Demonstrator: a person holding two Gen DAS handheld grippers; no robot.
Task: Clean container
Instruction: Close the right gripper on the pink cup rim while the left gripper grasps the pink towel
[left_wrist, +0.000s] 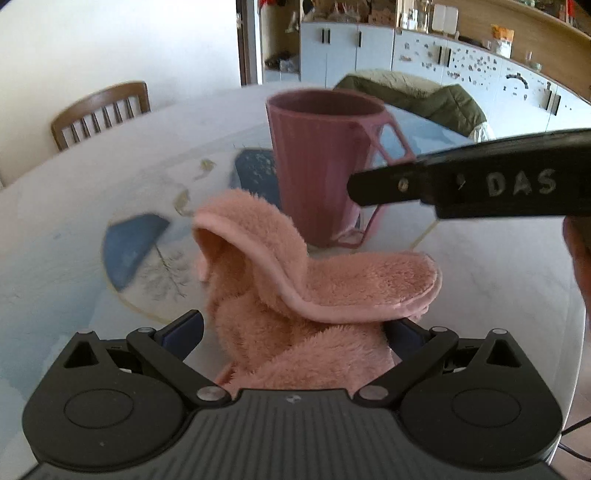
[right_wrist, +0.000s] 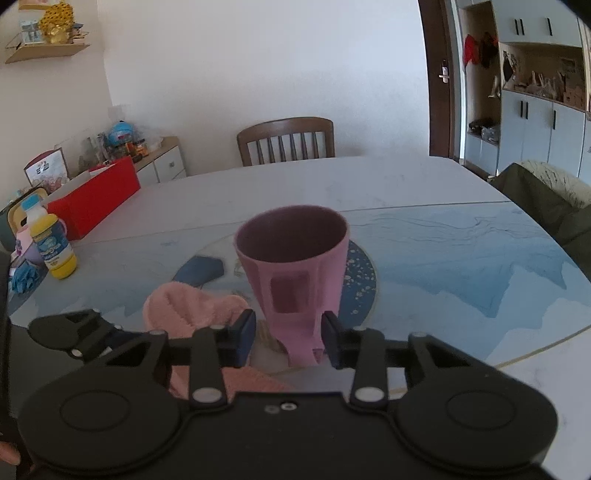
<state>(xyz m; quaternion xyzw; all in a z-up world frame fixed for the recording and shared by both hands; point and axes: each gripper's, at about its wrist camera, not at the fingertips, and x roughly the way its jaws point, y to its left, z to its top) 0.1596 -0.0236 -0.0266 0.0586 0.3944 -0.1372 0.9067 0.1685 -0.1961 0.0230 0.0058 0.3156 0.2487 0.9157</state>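
Note:
A pink ribbed mug (left_wrist: 317, 166) (right_wrist: 291, 254) stands upright and empty on the table, its open-frame handle (right_wrist: 295, 295) turned toward the right wrist camera. My right gripper (right_wrist: 288, 336) straddles the foot of that handle: the right pad touches it, the left pad stands a little clear. One of its black fingers (left_wrist: 388, 188) reaches in beside the mug in the left wrist view. My left gripper (left_wrist: 295, 332) is shut on a fluffy pink cloth (left_wrist: 295, 280) (right_wrist: 188, 306), which bunches between the jaws and flops forward just short of the mug.
The mug stands on a round blue-patterned disc (left_wrist: 136, 251) set in the pale table (right_wrist: 406, 184). A wooden chair (right_wrist: 286, 142) is at the far side. A red box (right_wrist: 96, 195) and a yellow bottle (right_wrist: 51, 243) stand left; a green jacket (right_wrist: 543, 199) hangs right.

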